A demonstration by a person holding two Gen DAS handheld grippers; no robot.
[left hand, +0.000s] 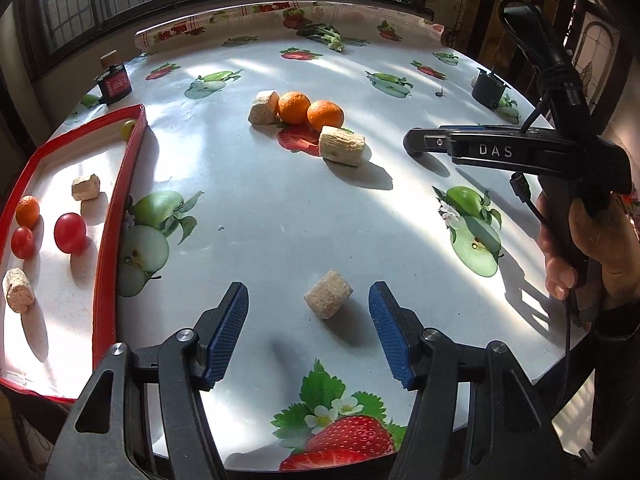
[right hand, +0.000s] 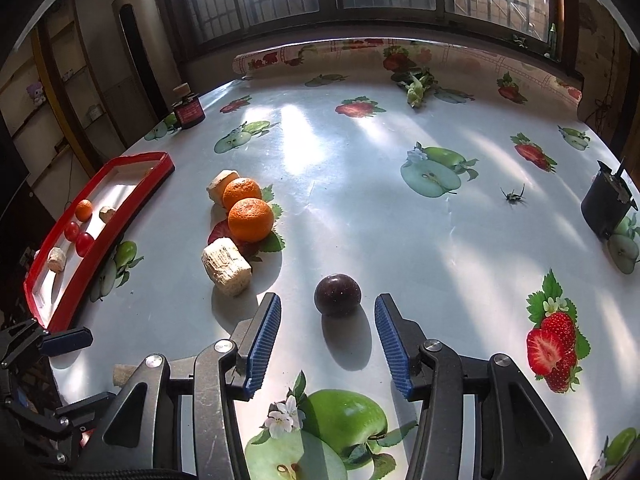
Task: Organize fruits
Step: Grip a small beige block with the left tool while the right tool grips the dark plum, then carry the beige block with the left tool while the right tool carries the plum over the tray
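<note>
In the left wrist view my left gripper [left hand: 308, 300] is open around a beige chunk [left hand: 329, 293] on the table, not touching it. In the right wrist view my right gripper [right hand: 327, 304] is open with a dark plum [right hand: 337, 294] between its fingertips. Two oranges [left hand: 294, 107] [left hand: 325, 115] lie mid-table between two beige chunks [left hand: 263, 107] [left hand: 341, 145]. The red-rimmed tray [left hand: 106, 240] at the left holds two red tomatoes [left hand: 70, 232], a small orange [left hand: 27, 211], a green grape [left hand: 128, 128] and two beige chunks [left hand: 85, 187]. The right gripper also shows in the left wrist view [left hand: 416, 142].
A dark red jar with a cork lid [left hand: 114, 82] stands at the back left. A black cup [right hand: 606, 208] stands at the right edge. A leafy green vegetable [right hand: 416, 88] lies at the back. A small insect-like thing [right hand: 513, 197] lies near the cup.
</note>
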